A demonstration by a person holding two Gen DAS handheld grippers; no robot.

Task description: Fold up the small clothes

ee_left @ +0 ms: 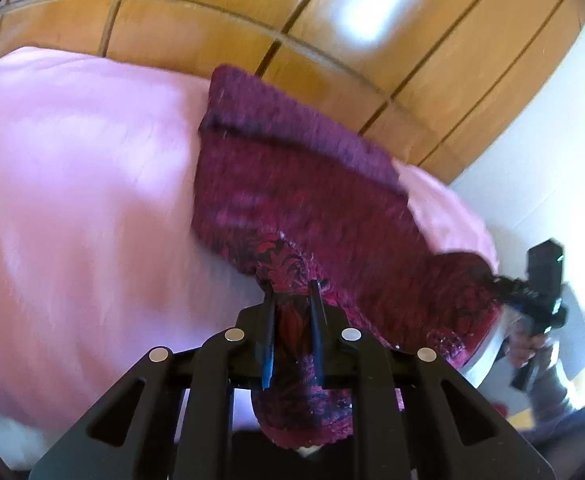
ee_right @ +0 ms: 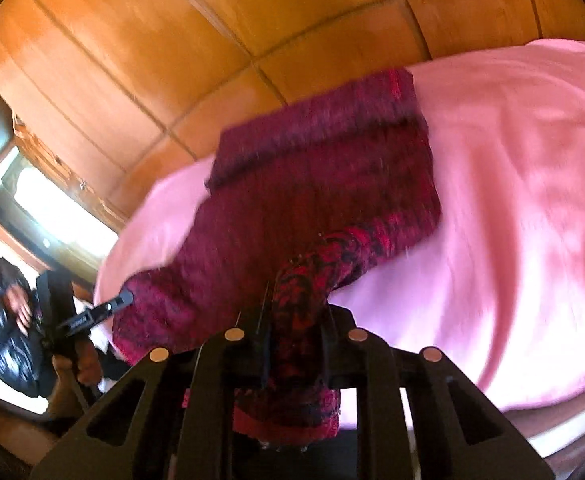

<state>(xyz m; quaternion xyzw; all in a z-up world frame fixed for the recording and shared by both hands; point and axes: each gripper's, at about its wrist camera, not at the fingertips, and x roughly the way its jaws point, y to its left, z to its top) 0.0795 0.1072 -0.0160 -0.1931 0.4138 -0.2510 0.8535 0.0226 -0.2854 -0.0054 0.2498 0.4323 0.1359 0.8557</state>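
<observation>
While near edge of knit garment (ee_left: 292,184) hangs raised off pink bedcover (ee_left: 84,184), far part resting there: left gripper (ee_left: 292,292) and right gripper (ee_right: 292,304) each clamped on one corner. Fold apparently begun, not laid; smoothing pending.

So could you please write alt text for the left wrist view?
The left claw is shut on a corner of a dark red knitted garment lying across a pink bedspread. The right claw grips its other corner, wooden wardrobe doors behind.
</observation>
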